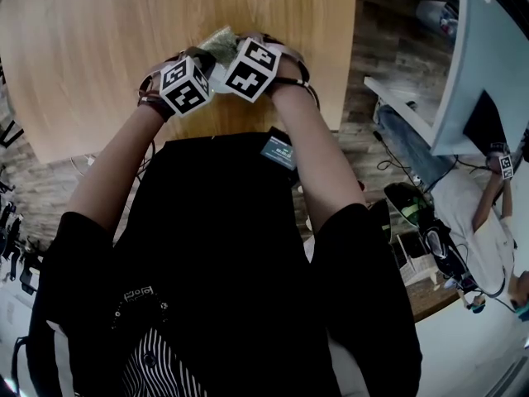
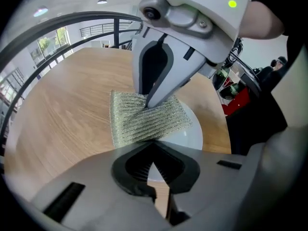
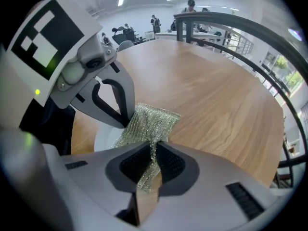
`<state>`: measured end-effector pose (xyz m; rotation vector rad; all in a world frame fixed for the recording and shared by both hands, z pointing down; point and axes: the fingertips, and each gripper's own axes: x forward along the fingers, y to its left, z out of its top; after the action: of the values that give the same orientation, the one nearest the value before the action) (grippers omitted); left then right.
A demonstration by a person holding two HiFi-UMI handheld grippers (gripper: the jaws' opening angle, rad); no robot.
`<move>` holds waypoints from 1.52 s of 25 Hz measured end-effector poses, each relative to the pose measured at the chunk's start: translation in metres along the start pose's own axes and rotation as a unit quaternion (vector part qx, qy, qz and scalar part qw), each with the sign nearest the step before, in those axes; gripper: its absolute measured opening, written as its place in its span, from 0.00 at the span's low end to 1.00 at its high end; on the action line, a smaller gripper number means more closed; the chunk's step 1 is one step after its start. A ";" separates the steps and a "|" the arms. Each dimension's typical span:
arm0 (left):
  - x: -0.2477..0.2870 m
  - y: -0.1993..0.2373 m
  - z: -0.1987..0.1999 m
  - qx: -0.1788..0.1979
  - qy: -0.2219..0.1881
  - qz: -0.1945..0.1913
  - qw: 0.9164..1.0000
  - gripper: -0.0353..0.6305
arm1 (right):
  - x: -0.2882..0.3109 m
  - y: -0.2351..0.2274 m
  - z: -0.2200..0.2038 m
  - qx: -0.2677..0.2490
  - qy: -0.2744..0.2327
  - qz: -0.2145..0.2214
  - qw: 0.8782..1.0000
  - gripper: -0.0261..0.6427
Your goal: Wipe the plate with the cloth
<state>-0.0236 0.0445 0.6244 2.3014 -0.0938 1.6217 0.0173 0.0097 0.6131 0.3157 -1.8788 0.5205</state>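
Observation:
A white plate (image 2: pixel 193 134) lies on the round wooden table (image 1: pixel 99 40). A grey-green knitted cloth (image 2: pixel 139 119) is spread over the plate's far half. My left gripper (image 2: pixel 153 163) is shut on the plate's near rim. From the opposite side, my right gripper (image 3: pixel 153 154) is shut on an edge of the cloth (image 3: pixel 149 124), which hangs between its jaws. In the left gripper view the right gripper (image 2: pixel 147 103) presses down onto the cloth. In the head view both grippers sit close together and hide the plate; only a corner of the cloth (image 1: pixel 216 40) shows.
The table's near edge (image 1: pixel 248 135) runs just below the grippers. To the right are a wood floor, a white desk (image 1: pixel 463 73) and a seated person (image 1: pixel 488 222). A dark railing (image 3: pixel 250 30) curves round beyond the table.

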 end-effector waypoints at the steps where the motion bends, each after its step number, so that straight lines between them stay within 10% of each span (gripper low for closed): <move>1: 0.000 0.001 -0.001 -0.001 -0.001 0.000 1.000 0.04 | 0.000 0.003 -0.002 0.023 -0.012 0.000 1.000 0.10; 7: -0.001 0.002 -0.001 0.007 0.000 0.002 1.000 0.04 | 0.001 0.036 -0.026 0.148 -0.041 0.014 0.988 0.10; 16: 0.003 0.004 0.004 0.047 0.012 0.008 0.999 0.04 | 0.002 -0.003 -0.008 -0.040 0.031 -0.014 0.999 0.10; 25: -0.001 0.003 0.000 0.046 0.010 0.007 0.999 0.04 | -0.001 0.015 -0.013 0.077 -0.029 -0.022 0.996 0.10; 30: 0.002 -0.002 -0.001 0.066 0.011 0.017 0.998 0.04 | 0.001 0.044 -0.035 0.242 -0.080 0.011 0.967 0.10; 35: -0.003 0.000 -0.007 0.014 -0.037 0.017 0.999 0.04 | -0.008 0.049 -0.038 0.418 -0.162 0.063 0.891 0.10; 38: -0.027 0.014 0.006 -0.046 -0.127 0.026 0.990 0.04 | -0.040 0.048 -0.030 0.408 -0.199 0.058 0.889 0.10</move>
<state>-0.0310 0.0256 0.6007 2.4395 -0.2837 1.3100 0.0341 0.0648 0.5746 0.9228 -1.9818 1.4188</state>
